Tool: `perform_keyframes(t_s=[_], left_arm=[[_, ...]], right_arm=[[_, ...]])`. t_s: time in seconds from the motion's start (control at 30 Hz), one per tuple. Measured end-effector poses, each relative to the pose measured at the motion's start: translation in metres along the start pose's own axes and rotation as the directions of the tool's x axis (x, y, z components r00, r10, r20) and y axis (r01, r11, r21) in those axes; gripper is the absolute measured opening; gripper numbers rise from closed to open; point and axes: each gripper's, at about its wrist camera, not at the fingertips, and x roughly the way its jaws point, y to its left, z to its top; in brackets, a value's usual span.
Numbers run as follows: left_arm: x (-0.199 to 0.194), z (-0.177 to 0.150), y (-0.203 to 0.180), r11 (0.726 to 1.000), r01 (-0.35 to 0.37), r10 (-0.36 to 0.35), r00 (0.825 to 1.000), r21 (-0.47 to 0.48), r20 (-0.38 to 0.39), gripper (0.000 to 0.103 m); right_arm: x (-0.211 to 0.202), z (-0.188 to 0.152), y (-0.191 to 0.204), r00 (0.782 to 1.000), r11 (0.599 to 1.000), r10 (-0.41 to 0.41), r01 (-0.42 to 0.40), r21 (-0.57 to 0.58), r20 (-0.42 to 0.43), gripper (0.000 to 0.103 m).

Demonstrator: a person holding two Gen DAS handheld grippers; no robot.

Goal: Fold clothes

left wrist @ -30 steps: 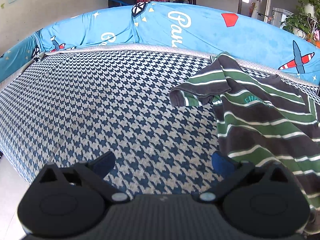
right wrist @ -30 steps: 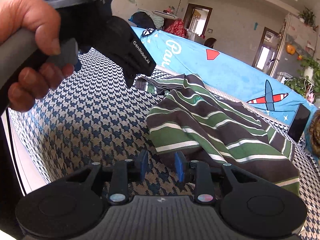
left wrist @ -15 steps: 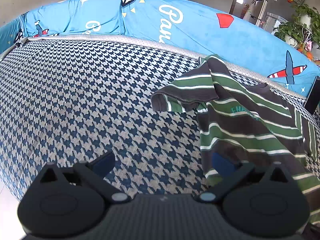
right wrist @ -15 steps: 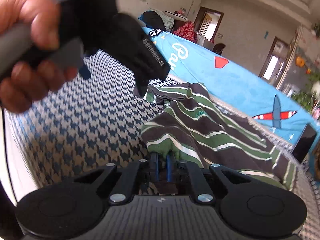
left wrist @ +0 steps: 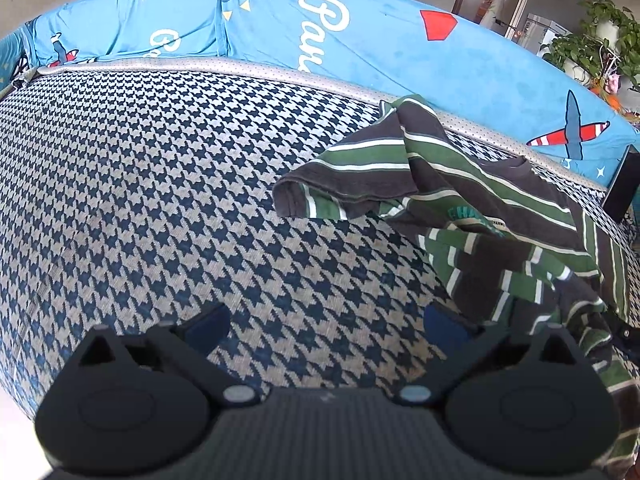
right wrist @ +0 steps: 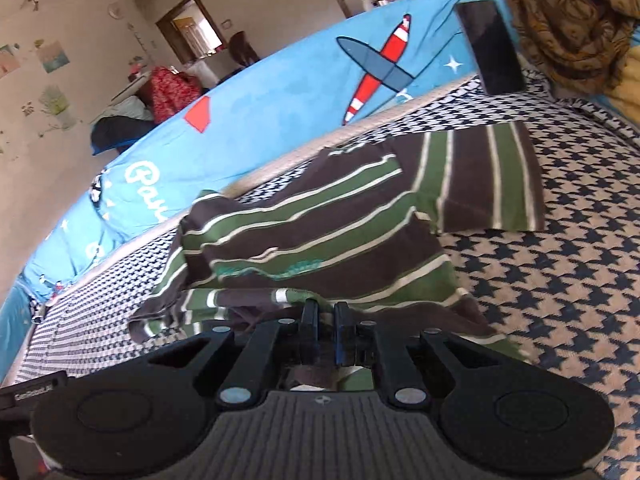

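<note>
A crumpled dark shirt with green and white stripes (left wrist: pixel 460 184) lies on the houndstooth bed cover (left wrist: pixel 160 200), one sleeve spread out to the left. My left gripper (left wrist: pixel 326 326) hangs open above bare cover, its right finger close to the shirt's bunched lower edge, with nothing between the jaws. In the right wrist view the shirt (right wrist: pixel 320 220) stretches away from my right gripper (right wrist: pixel 326 316), which is shut on its near hem; striped cloth is pinched between the pads and folds up around them.
A blue cushion with planes and lettering (left wrist: pixel 360 40) runs along the far side of the bed. A black flat device (right wrist: pixel 492 48) leans against it, and a brown patterned cloth (right wrist: pixel 568 20) is piled at the far right. Potted plants stand behind.
My right gripper has shut on the shirt's hem, then swung sideways and rolled, pulling the cloth along. The left gripper shifted slightly and stayed open. The hand on the left gripper has left the right view.
</note>
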Motion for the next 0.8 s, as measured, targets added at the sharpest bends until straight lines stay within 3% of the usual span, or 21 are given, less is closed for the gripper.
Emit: perform_keyframes(t_s=[0.07, 0.2, 0.4, 0.47, 0.6, 0.73, 0.8], left_arm=[[0.002, -0.002, -0.006, 1.0, 0.017, -0.016, 1.0, 0.013, -0.013, 0.103], [0.009, -0.009, -0.023, 0.998, 0.026, -0.023, 0.999, 0.061, -0.048, 0.103], [0.016, -0.017, -0.044, 0.994, 0.027, -0.02, 0.998, 0.107, -0.065, 0.103], [0.017, -0.018, -0.047, 0.994, 0.024, -0.017, 0.998, 0.104, -0.067, 0.103], [0.02, -0.016, -0.045, 0.997, 0.027, -0.022, 0.997, 0.076, -0.074, 0.103], [0.021, -0.013, -0.041, 0.999, 0.013, -0.011, 0.998, 0.042, -0.069, 0.103], [0.021, -0.011, -0.035, 1.0, 0.003, -0.002, 0.998, 0.016, -0.065, 0.103]], right_arm=[[-0.011, 0.002, -0.004, 0.998, 0.999, -0.031, 0.031, -0.011, 0.051, 0.016], [-0.028, 0.006, -0.004, 0.994, 0.999, -0.009, 0.014, -0.05, 0.106, 0.016], [-0.045, -0.001, 0.01, 0.986, 0.977, 0.14, -0.123, -0.175, 0.089, 0.017], [-0.048, -0.005, 0.017, 0.98, 0.959, 0.183, -0.162, -0.233, 0.073, 0.022], [-0.05, -0.014, 0.026, 0.977, 0.938, 0.209, -0.187, -0.293, 0.045, 0.024], [-0.053, -0.023, 0.04, 0.968, 0.91, 0.244, -0.211, -0.357, 0.049, 0.038], [-0.05, -0.029, 0.047, 0.969, 0.903, 0.246, -0.223, -0.368, 0.016, 0.039]])
